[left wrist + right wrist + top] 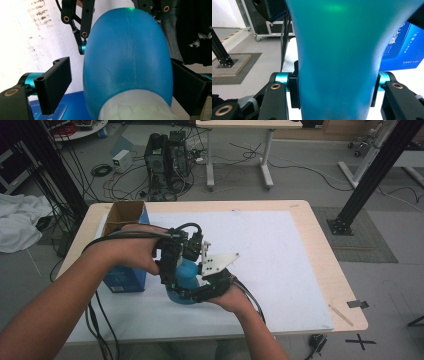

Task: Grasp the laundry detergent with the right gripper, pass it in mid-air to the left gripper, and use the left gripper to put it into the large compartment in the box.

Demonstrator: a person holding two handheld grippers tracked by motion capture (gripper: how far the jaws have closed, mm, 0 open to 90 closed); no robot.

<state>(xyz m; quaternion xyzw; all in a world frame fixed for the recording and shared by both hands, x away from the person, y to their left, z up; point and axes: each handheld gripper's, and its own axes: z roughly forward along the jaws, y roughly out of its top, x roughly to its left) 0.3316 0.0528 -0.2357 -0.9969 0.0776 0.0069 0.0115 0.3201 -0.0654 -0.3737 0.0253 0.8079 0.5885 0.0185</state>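
A blue plastic bottle [186,274] with a white collar [135,106] is held above the white sheet, between both hands. My right gripper [335,85] is shut on the bottle's narrower part, with both pads pressed against its sides. In the high view the right gripper [202,292] comes in from below the bottle. My left gripper [120,65] straddles the bottle's wide rounded body [127,57]. Its left pad [53,85] stands clear of the plastic, and its right jaw lies close along the other side. From above, the left gripper [171,262] sits on the bottle's left.
A blue carton [125,270] with an open brown top stands on the table's left, just beside my left hand. A white sheet [270,260] covers most of the wooden table [325,270]. On the floor beyond are a computer tower [167,160], cables and black frame posts.
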